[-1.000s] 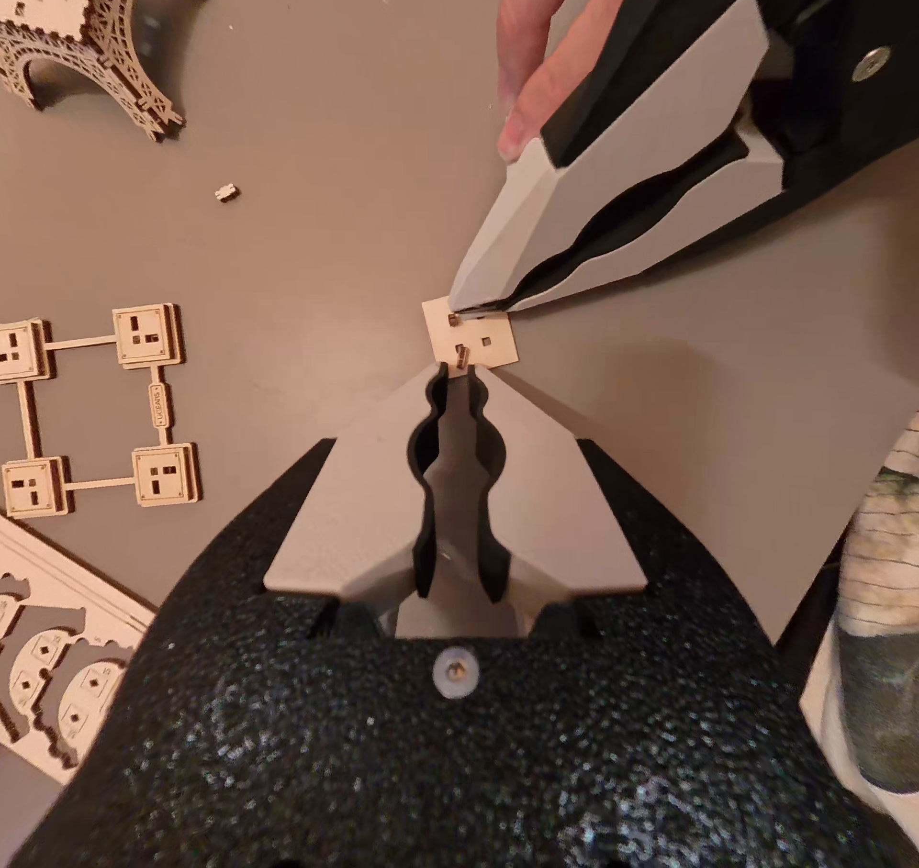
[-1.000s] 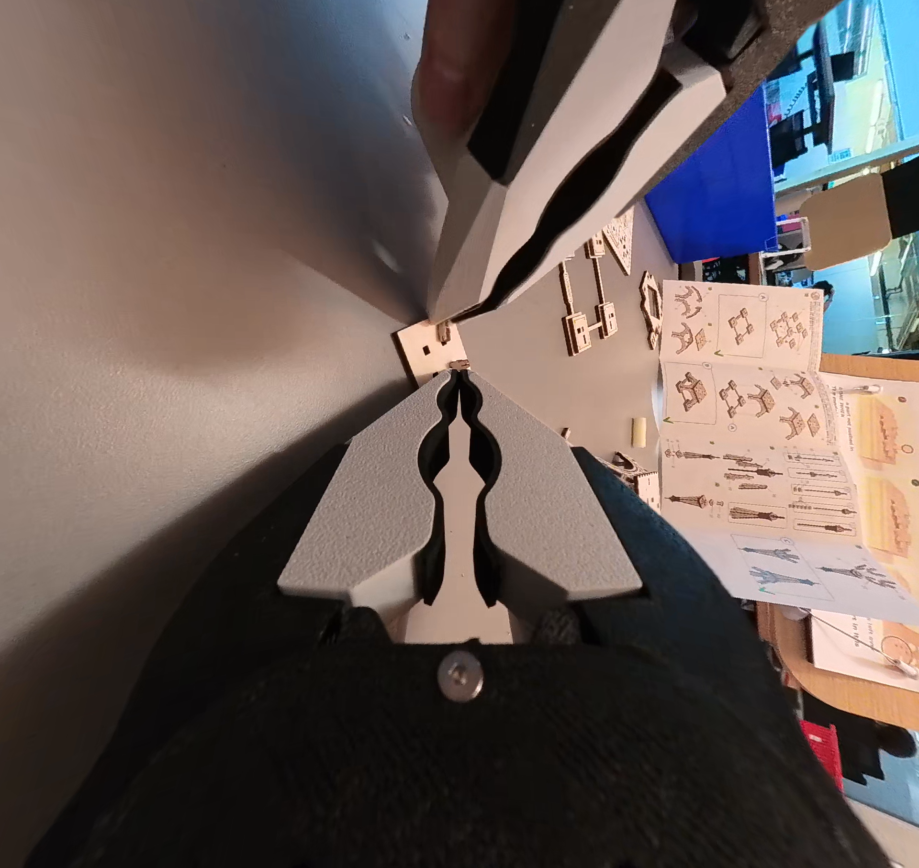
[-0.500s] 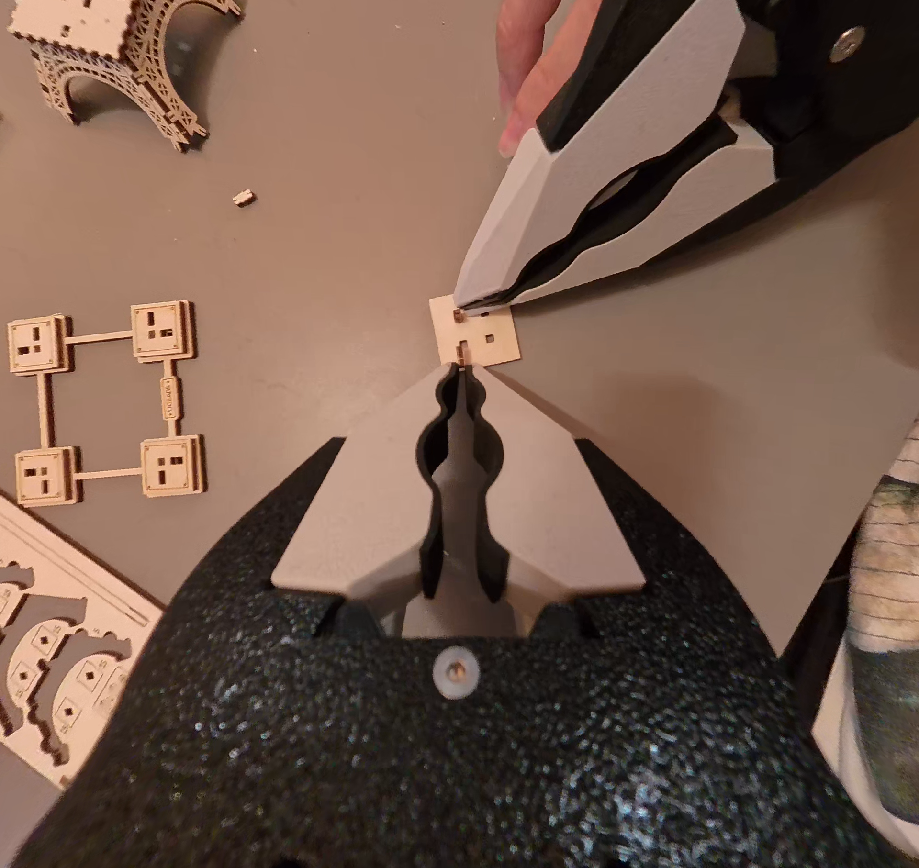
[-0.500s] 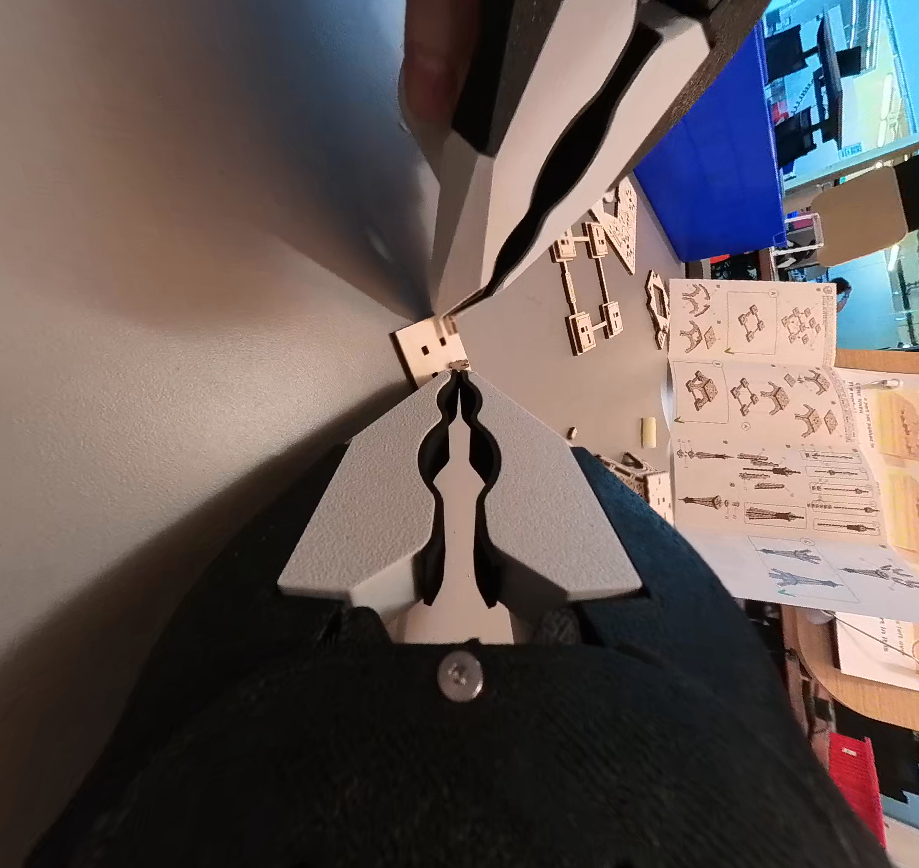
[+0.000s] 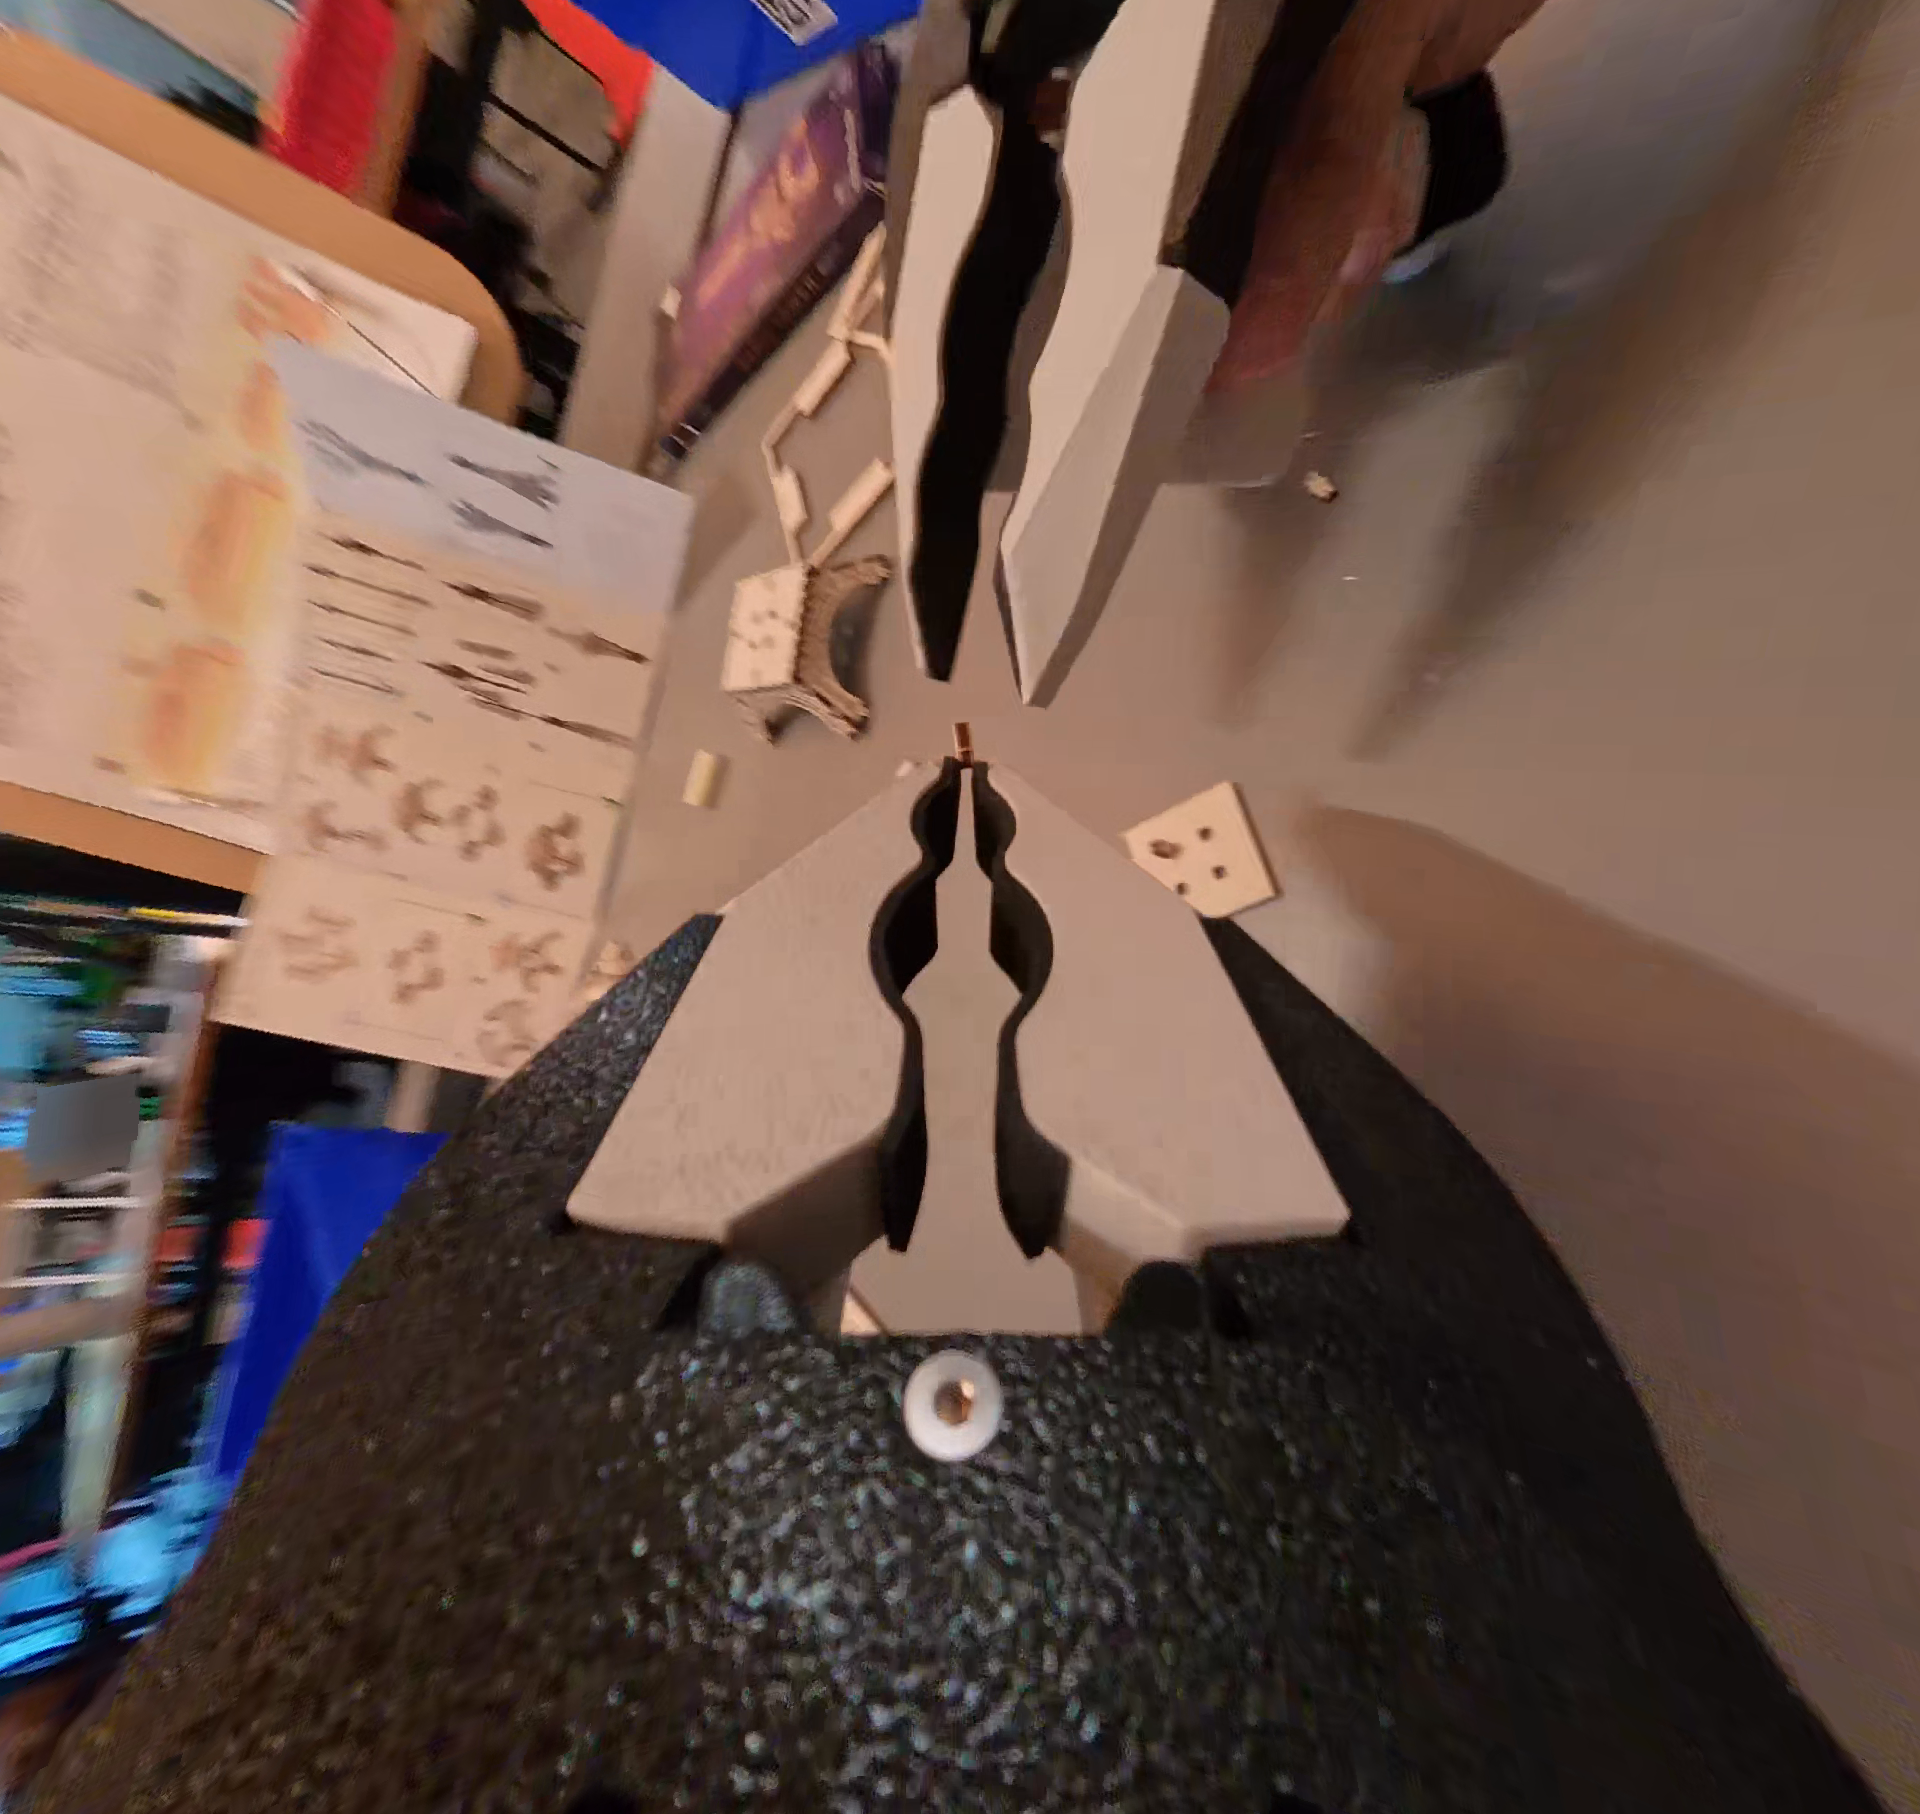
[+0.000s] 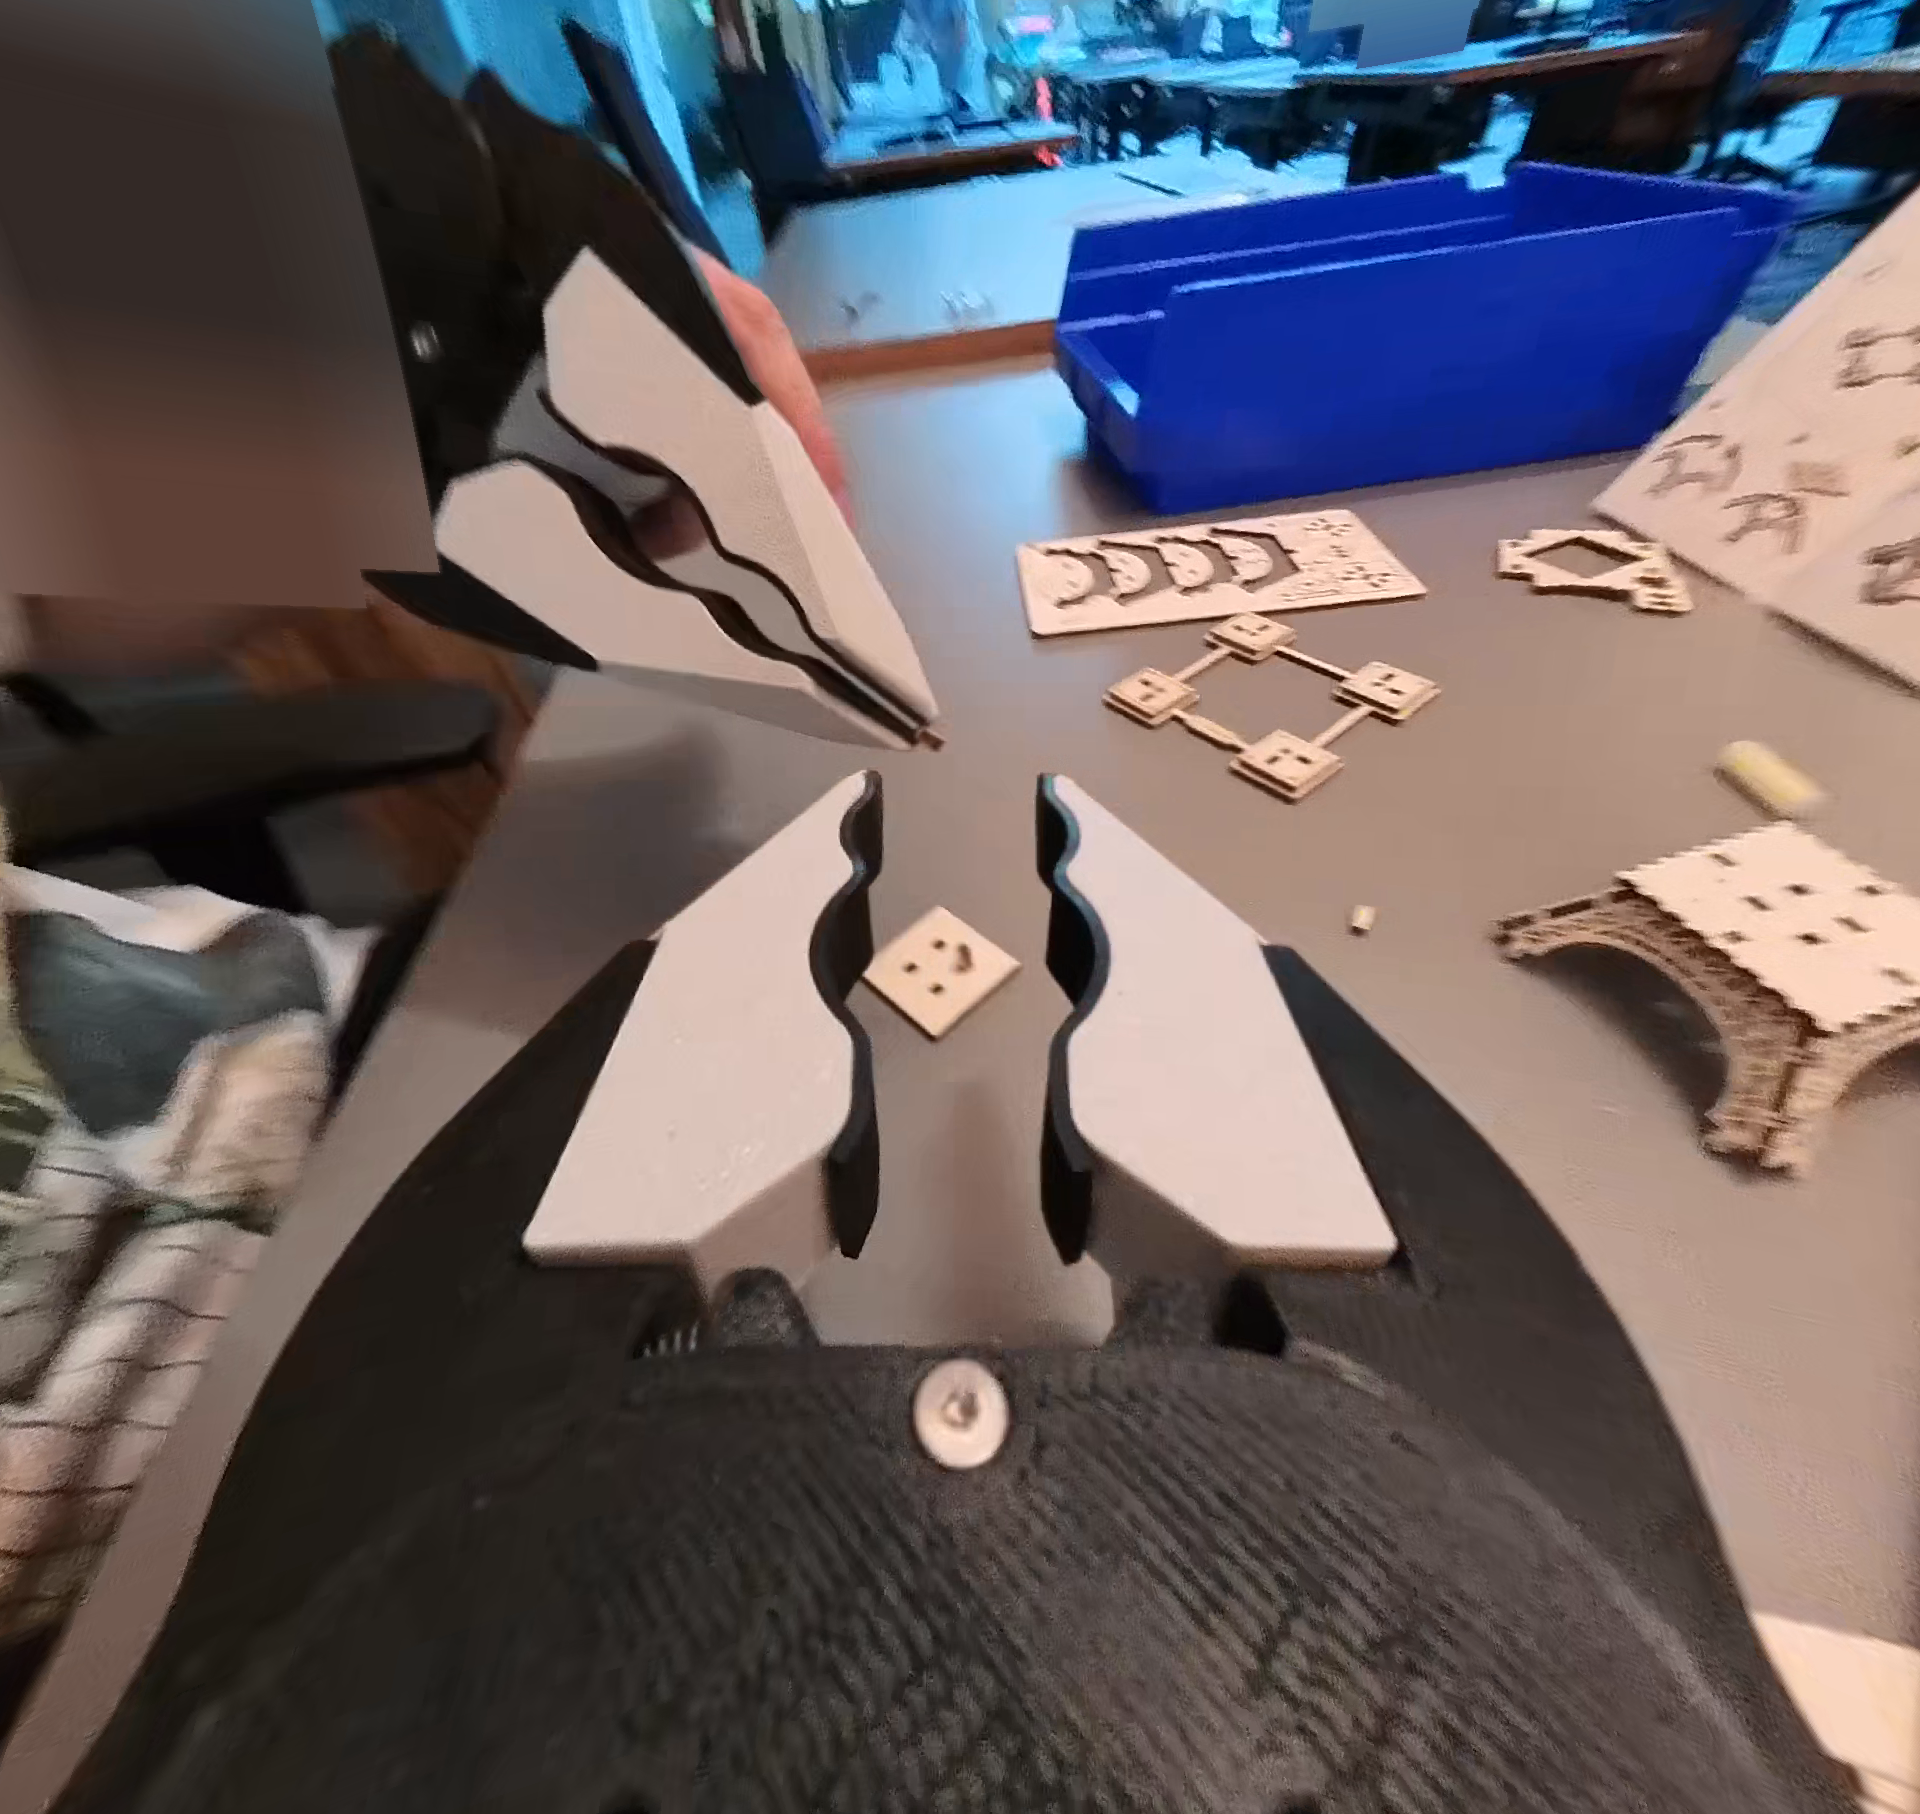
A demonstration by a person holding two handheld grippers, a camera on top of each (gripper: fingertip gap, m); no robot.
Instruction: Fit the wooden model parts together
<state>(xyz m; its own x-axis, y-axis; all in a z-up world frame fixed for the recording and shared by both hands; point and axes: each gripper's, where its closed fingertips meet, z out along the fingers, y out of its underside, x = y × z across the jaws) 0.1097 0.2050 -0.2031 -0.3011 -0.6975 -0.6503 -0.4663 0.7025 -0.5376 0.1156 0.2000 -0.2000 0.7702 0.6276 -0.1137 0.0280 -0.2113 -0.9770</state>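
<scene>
Left gripper (image 5: 964,777): jaws are pressed together on a tiny wooden peg (image 5: 963,738), which is held at the very tips, above the surface.
Right gripper (image 6: 956,798): jaws are spread apart, nothing is held between them; it is raised over the table.
Square plate (image 6: 940,969): a small wooden square with four holes, lying flat on the table, seen through the gap of the right gripper; touched by neither gripper.
Table (image 6: 1455,850): matte grey, smooth; its near edge is seen at the left of the right wrist view.
Loose peg (image 6: 1362,918): lying on the surface just beyond the plate, to the right.
Tower base (image 6: 1725,975): an arched lattice assembly with a slotted top deck, standing upright to the right.
Four-square frame (image 6: 1273,704): lying flat, farther back.
Part sheet (image 6: 1216,569): a flat sheet with curved cut-outs, behind the frame.
Instruction sheet (image 5: 447,746): paper with printed diagrams, spread at the table's far right side.
Blue bin (image 6: 1403,362): placed at the far edge.
Room: desks and chairs are seen beyond, blurred, in bluish light.
</scene>
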